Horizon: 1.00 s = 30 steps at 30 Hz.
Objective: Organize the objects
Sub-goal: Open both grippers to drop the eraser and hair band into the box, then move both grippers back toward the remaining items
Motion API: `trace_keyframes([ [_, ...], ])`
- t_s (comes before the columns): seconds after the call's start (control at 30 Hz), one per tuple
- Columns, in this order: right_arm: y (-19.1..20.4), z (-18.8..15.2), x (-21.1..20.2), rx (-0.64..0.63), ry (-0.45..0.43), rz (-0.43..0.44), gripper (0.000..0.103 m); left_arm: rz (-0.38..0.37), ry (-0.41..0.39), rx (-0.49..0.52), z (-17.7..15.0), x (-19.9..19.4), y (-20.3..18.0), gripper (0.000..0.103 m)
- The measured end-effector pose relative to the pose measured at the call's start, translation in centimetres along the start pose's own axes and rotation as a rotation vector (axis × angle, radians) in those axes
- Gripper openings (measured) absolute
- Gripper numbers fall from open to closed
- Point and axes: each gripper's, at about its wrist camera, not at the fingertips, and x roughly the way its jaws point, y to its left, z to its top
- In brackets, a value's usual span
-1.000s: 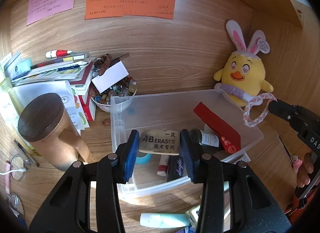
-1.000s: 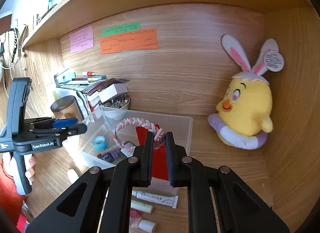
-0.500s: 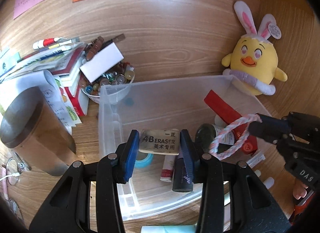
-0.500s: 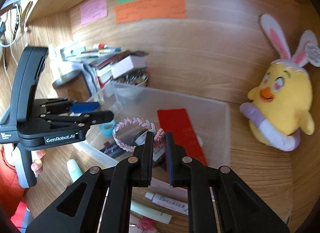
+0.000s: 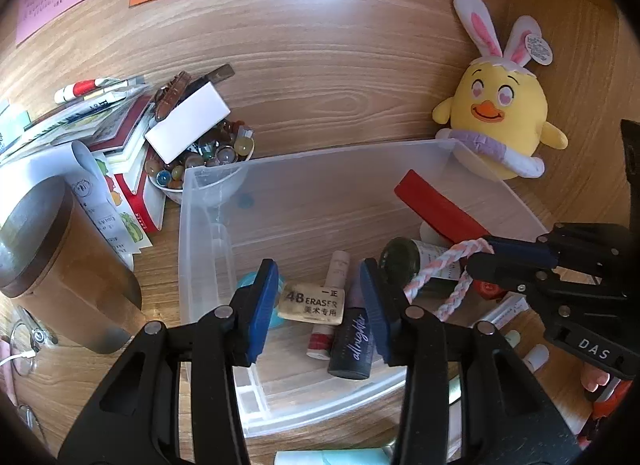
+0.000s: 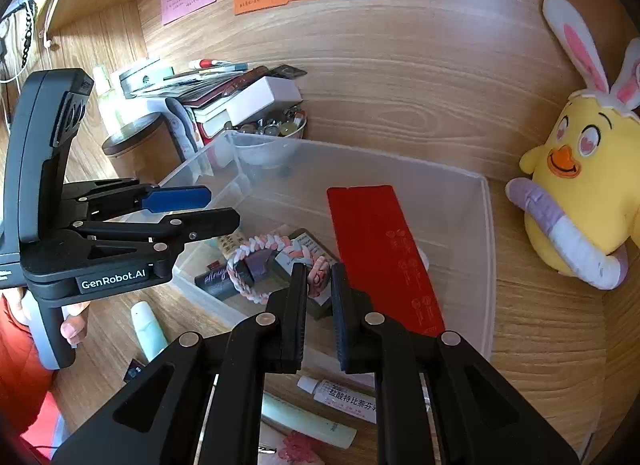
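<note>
My left gripper hangs over the near left part of the clear plastic bin. The beige 4B eraser sits tilted between its blue pads, against the left one with a gap at the right one, so the jaws stand open. My right gripper is shut on a pink and white braided loop, low inside the bin. From the left wrist the loop dangles from the right gripper beside a dark bottle. A red card leans in the bin.
A dark tube and a small pink tube lie in the bin. A yellow plush chick sits at the right. A lidded brown cup, a bead bowl and stacked books stand at the left. Tubes lie before the bin.
Both grippers came down over the bin. The right one carried the loop from beside the chick into the bin. The eraser, gripped before, now sits loose and tilted between the left pads.
</note>
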Motion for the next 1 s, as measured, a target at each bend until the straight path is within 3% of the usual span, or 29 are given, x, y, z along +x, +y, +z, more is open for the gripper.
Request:
trace_keyframes([
  [0.17,-0.2,0.0,-0.5,0.013,0.001,-0.001,0.019,0.002,-0.029,0.001,0.1,-1.2,-0.2,0.061],
  [0.33,-0.4,-0.1,-1.9,0.024,-0.031,-0.013,0.037,0.007,-0.062,0.003,0.0,-2.9,-0.5,0.063],
  [0.4,-0.4,-0.1,-2.6,0.025,-0.043,-0.019,0.04,0.012,-0.074,0.004,-0.1,-3.5,-0.6,0.075],
  [0.53,-0.5,-0.4,-3.9,0.031,-0.065,-0.027,0.051,0.021,-0.1,0.009,-0.6,-5.0,-1.0,0.08],
  [0.6,-0.6,-0.7,-4.5,0.038,-0.071,-0.025,0.054,0.025,-0.112,0.005,-0.9,-5.6,-1.1,0.09],
  [0.9,-0.7,-2.7,-6.1,0.045,-0.06,-0.026,0.057,0.032,-0.121,0.0,-3.3,-7.9,-1.3,0.095],
  [1.0,-0.8,-3.7,-6.3,0.053,-0.05,-0.024,0.065,0.035,-0.107,0.003,-4.4,-8.2,-1.2,0.095],
])
